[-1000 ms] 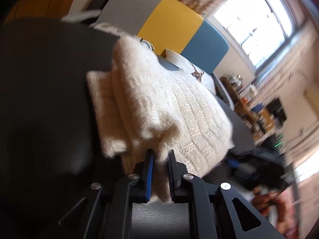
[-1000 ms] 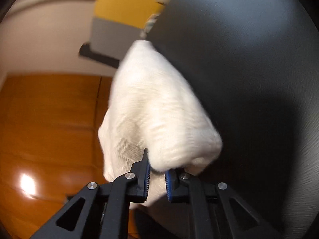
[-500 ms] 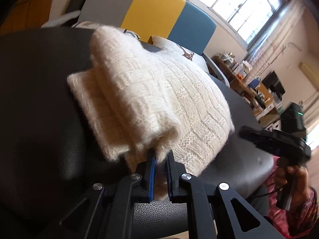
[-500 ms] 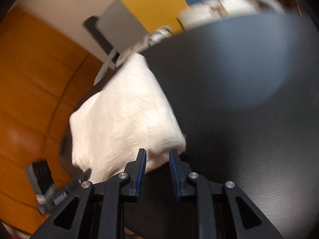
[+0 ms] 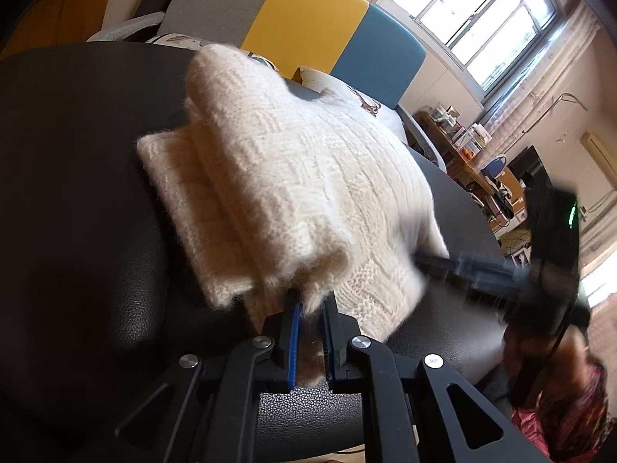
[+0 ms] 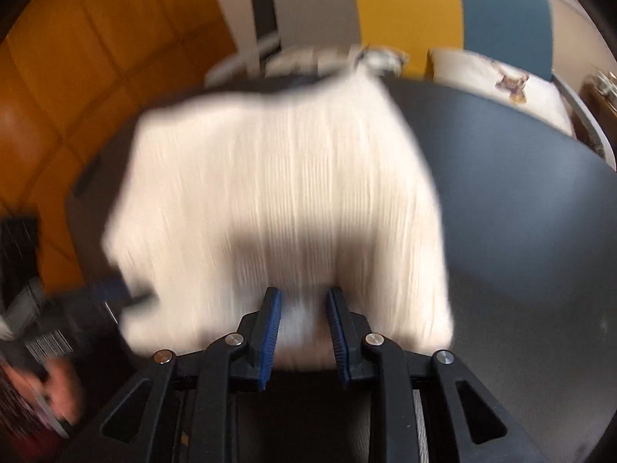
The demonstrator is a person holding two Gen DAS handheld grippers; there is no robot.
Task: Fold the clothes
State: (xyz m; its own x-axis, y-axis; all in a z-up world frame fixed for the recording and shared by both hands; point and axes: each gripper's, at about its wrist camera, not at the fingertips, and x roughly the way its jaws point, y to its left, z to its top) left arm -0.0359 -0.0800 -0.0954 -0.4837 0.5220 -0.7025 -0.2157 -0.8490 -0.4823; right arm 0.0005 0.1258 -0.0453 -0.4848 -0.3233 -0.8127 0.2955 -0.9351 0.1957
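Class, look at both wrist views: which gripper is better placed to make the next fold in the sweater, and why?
Left. The left gripper is shut on the sweater edge on the black table, so it could likely carry that edge over. The right gripper is open, jaws apart, gripping nothing.

Bright window (image 5: 482,19) lights a tri-colour sofa (image 5: 308,27) and orange floor (image 6: 96,58).
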